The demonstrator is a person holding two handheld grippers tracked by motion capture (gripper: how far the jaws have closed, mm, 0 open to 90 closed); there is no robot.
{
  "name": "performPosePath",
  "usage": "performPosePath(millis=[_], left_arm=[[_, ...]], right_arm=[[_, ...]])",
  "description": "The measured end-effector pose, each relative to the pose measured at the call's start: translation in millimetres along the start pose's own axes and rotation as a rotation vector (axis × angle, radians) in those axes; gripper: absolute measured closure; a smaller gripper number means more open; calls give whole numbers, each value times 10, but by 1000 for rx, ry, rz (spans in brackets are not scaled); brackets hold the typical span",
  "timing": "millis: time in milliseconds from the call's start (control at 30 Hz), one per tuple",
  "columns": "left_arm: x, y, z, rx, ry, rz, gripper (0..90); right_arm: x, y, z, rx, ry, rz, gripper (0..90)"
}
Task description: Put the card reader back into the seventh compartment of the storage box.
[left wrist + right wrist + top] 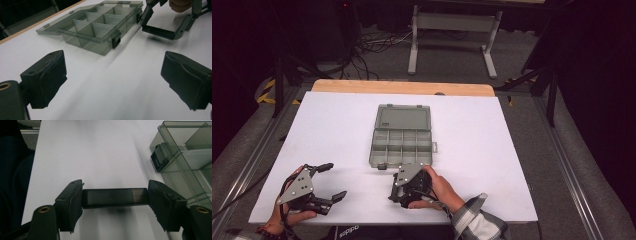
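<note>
Divider point(113, 198), a dark flat strip, sits clamped between the right hand-held gripper's point(115, 202) pads, just beside the open box point(402, 135) mid-desk point(332, 130). Left hand-held gripper point(112, 82) gapes, holding nothing.

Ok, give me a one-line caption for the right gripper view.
Right tool shut on a dark flat divider piece, held above the white table beside the open compartment box.

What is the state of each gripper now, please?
Left gripper: open, holding nothing.
Right gripper: closed on a flat dark strip.
</note>
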State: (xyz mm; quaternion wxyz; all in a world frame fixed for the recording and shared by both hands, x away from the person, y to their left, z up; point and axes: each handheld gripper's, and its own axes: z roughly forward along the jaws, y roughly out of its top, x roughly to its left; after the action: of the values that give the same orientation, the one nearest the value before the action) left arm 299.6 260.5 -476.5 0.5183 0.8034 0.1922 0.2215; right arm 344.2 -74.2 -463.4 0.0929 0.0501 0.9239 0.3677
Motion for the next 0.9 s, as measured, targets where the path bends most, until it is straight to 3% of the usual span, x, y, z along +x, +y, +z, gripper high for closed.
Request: performPosePath(millis=[467, 900], left_arm=[[1, 2, -11, -4, 2, -3, 71], [9, -1, -22, -5, 1, -5, 71]], right_arm=[[31, 49, -166, -28, -38, -12, 311], [8, 67, -377, -63, -105, -13, 311]])
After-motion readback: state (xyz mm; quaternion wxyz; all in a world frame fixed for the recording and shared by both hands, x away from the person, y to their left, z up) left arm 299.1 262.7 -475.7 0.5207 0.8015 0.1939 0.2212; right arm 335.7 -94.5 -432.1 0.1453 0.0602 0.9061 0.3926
